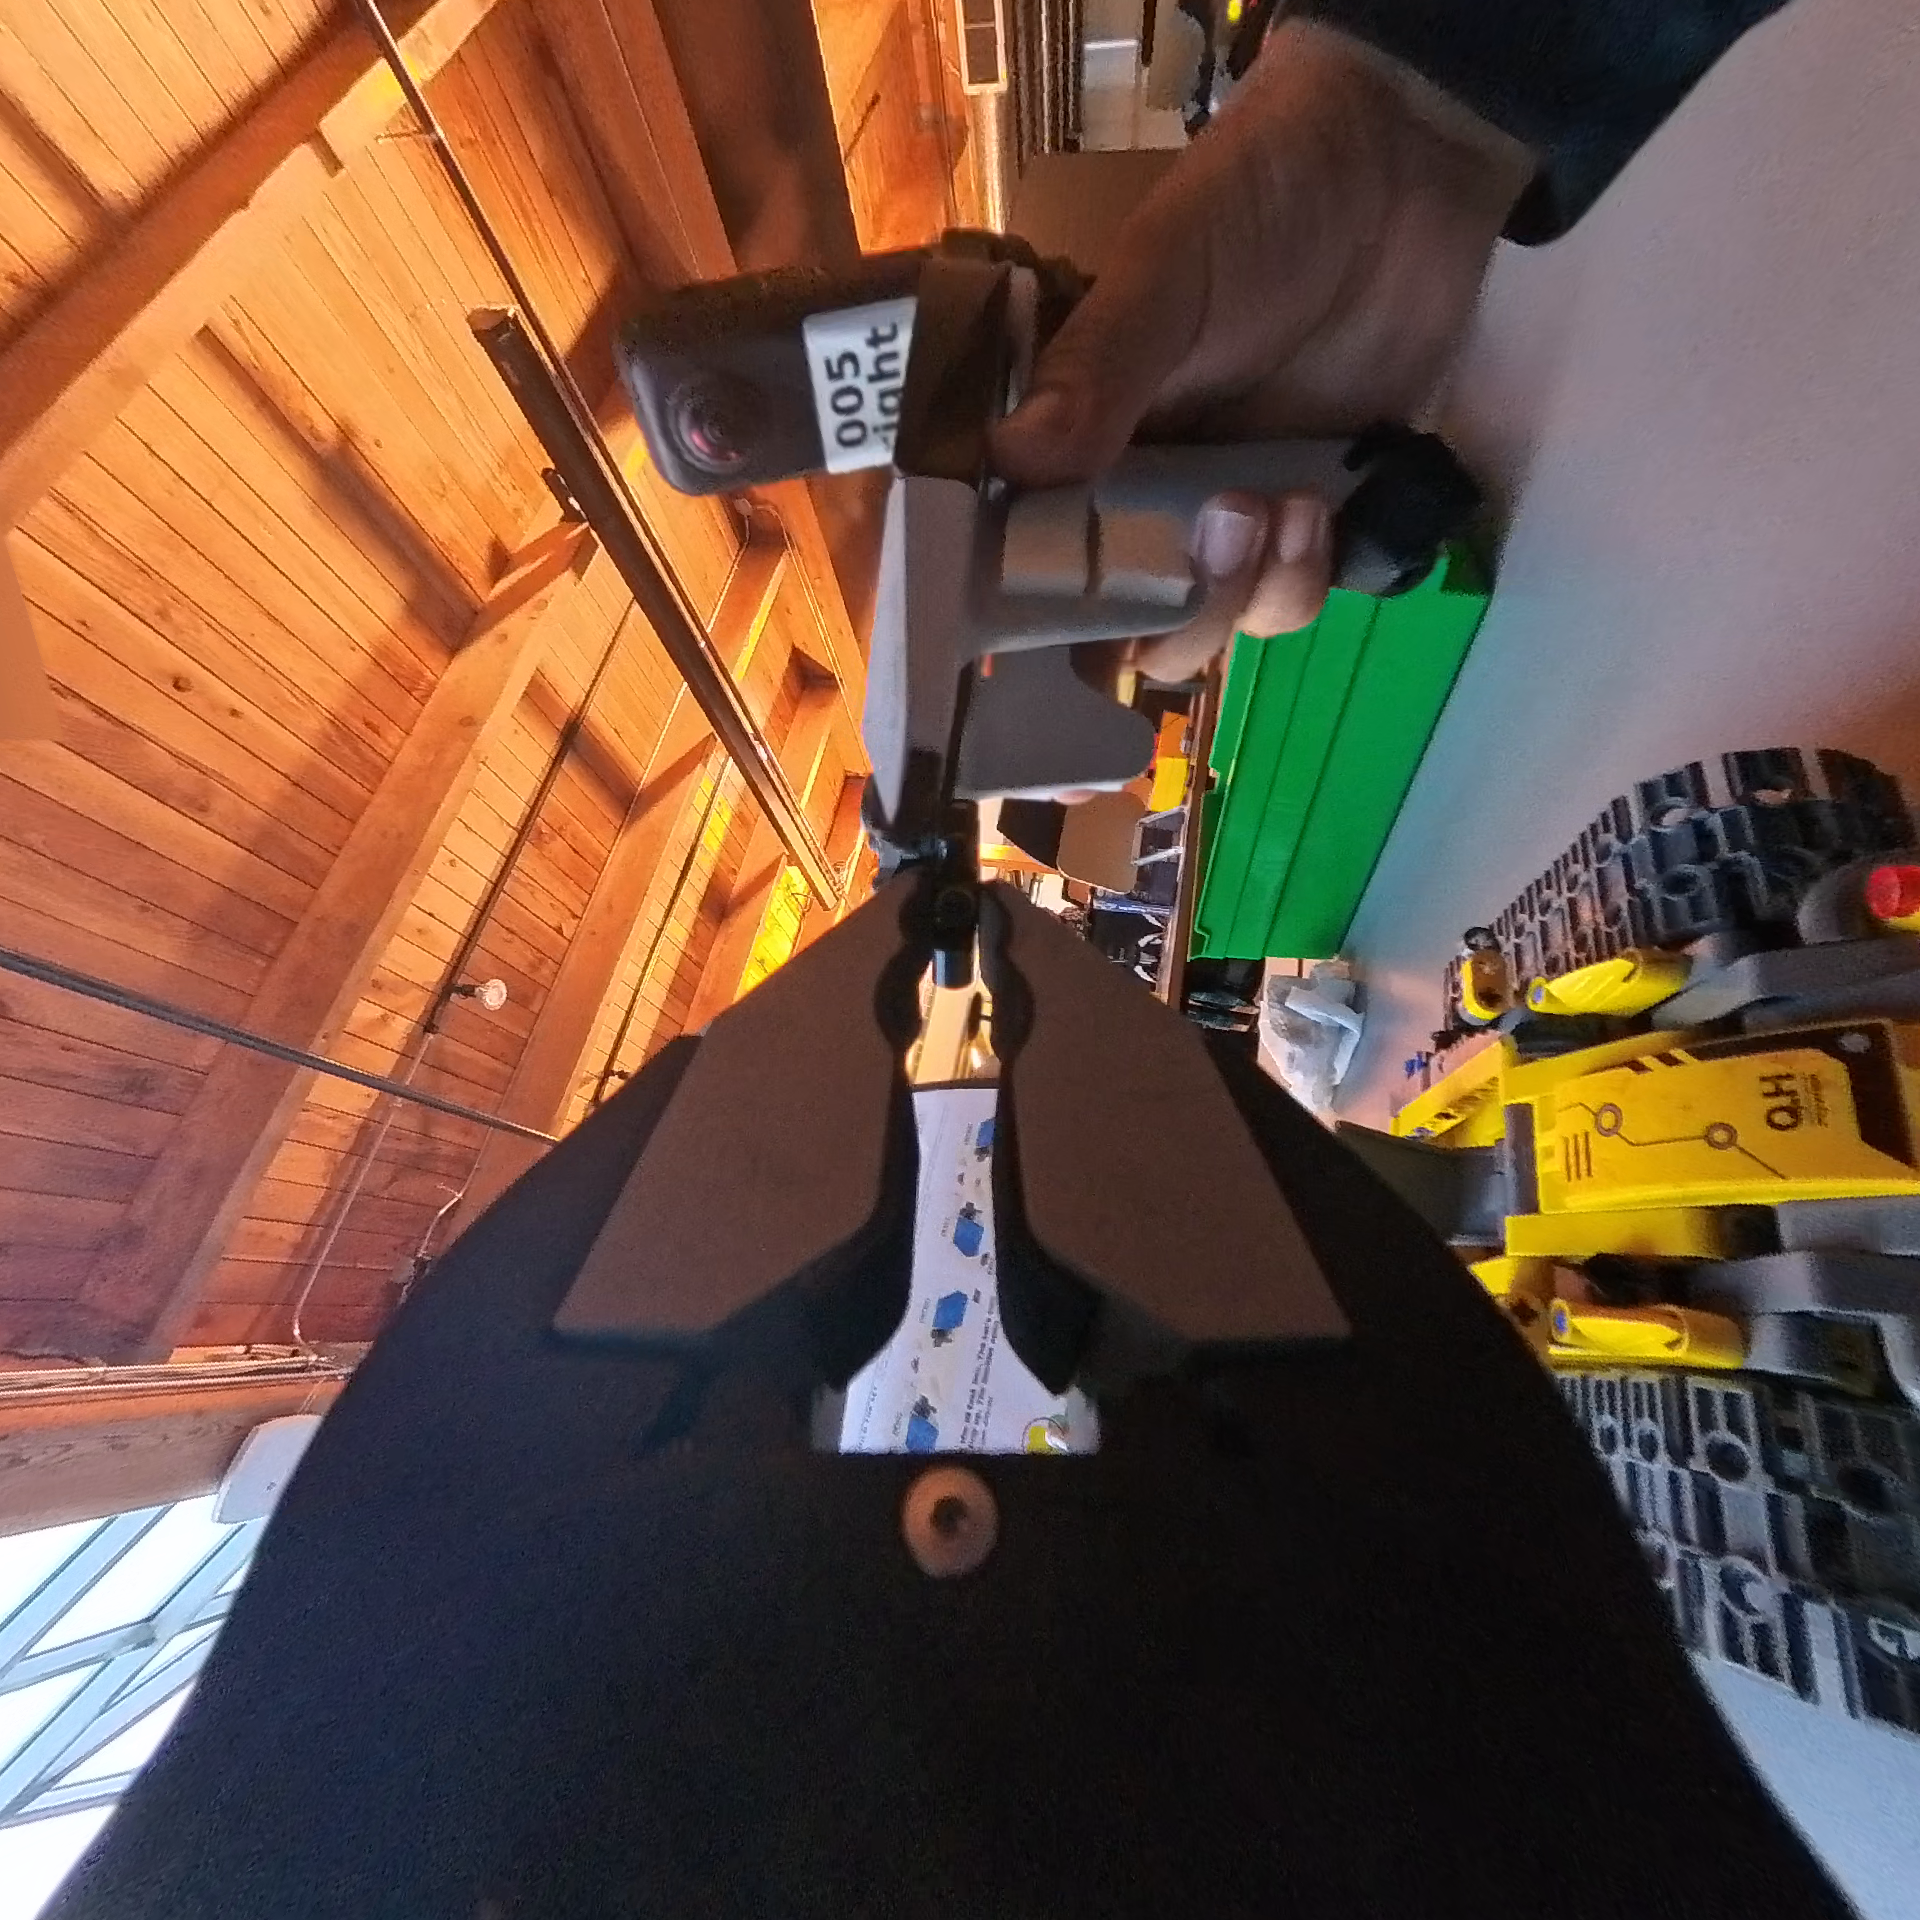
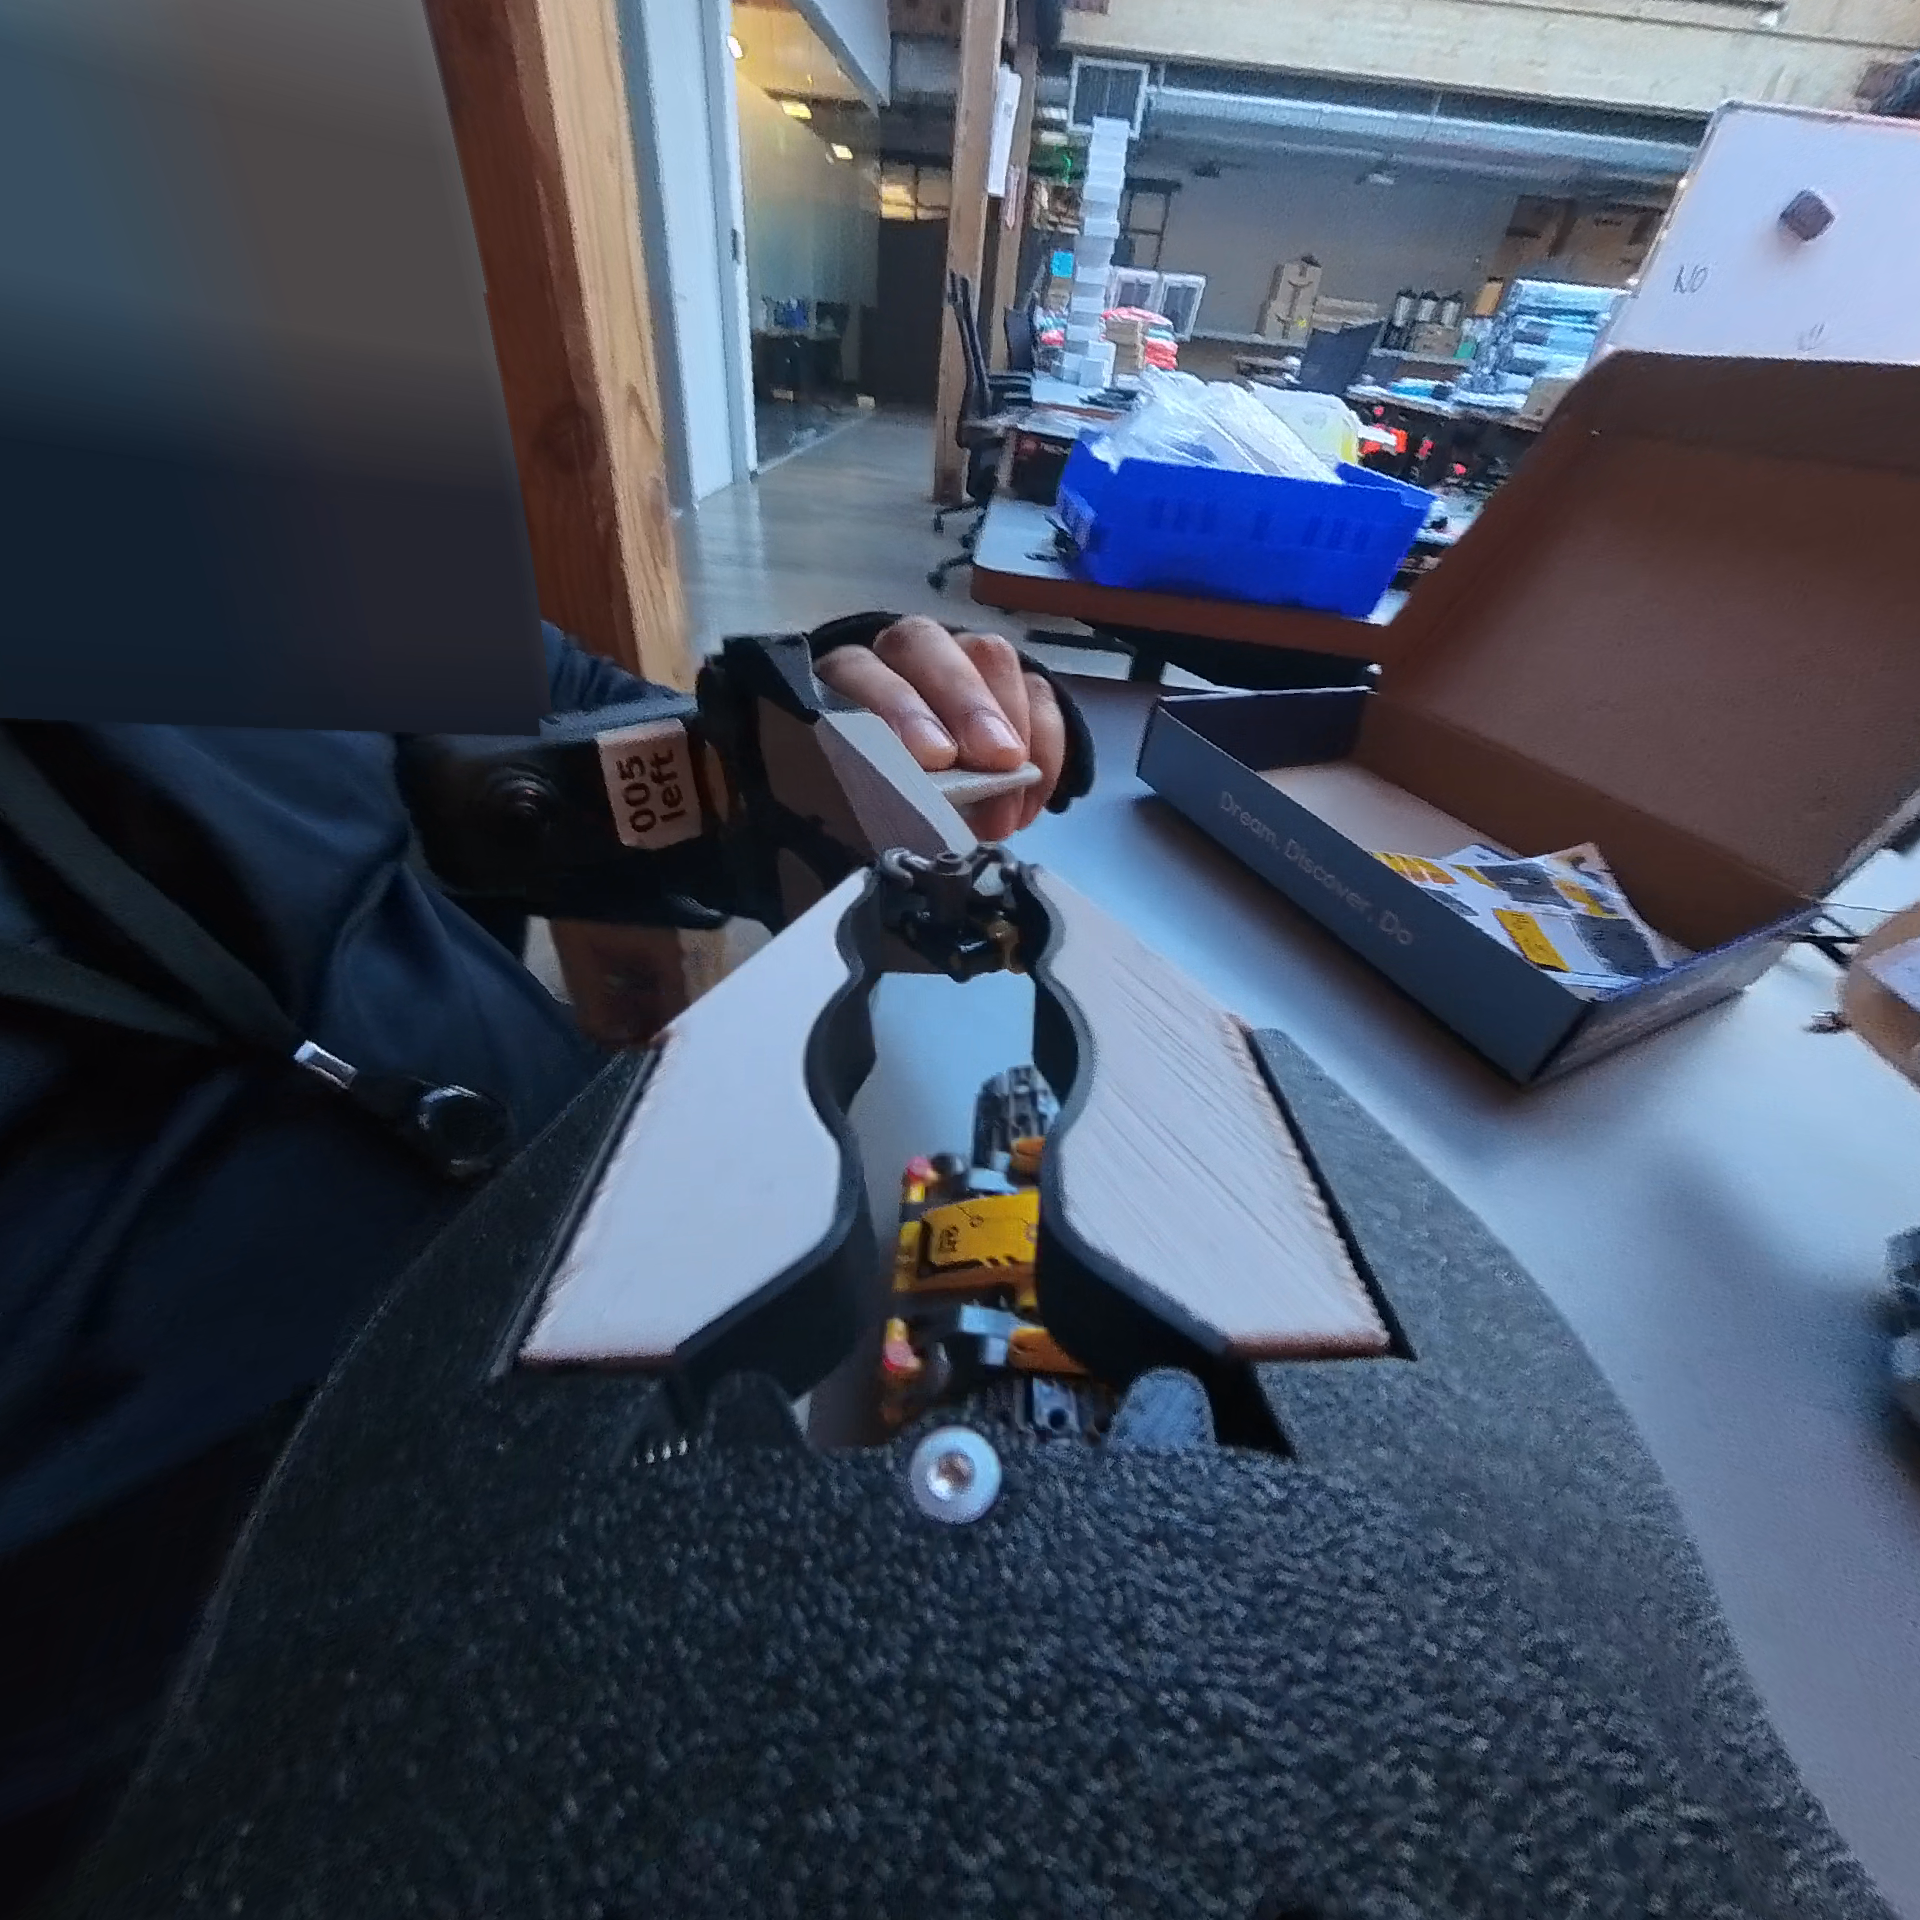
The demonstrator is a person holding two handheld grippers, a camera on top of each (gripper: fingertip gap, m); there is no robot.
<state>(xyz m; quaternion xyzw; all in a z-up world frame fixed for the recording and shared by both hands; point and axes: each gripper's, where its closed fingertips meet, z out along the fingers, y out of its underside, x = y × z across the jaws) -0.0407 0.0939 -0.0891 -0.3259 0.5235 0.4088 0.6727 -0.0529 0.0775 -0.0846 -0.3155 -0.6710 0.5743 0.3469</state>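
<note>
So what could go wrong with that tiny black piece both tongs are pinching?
The small black piece is caught only at the very tips of the right tongs and left tongs, so it could slip and drop. It might land on the yellow tracked toy vehicle underneath, or bounce off the table.

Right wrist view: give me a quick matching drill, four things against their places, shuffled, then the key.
Things:
1. small black brick assembly
2. yellow tracked brick vehicle
3. open cardboard box
4. blue bin

Places:
A. far desk behind
B. on the table under the fingers
C. pinched at both grippers' tips
D. table, right side, lid up

Pairs: 1-C, 2-B, 3-D, 4-A
</note>
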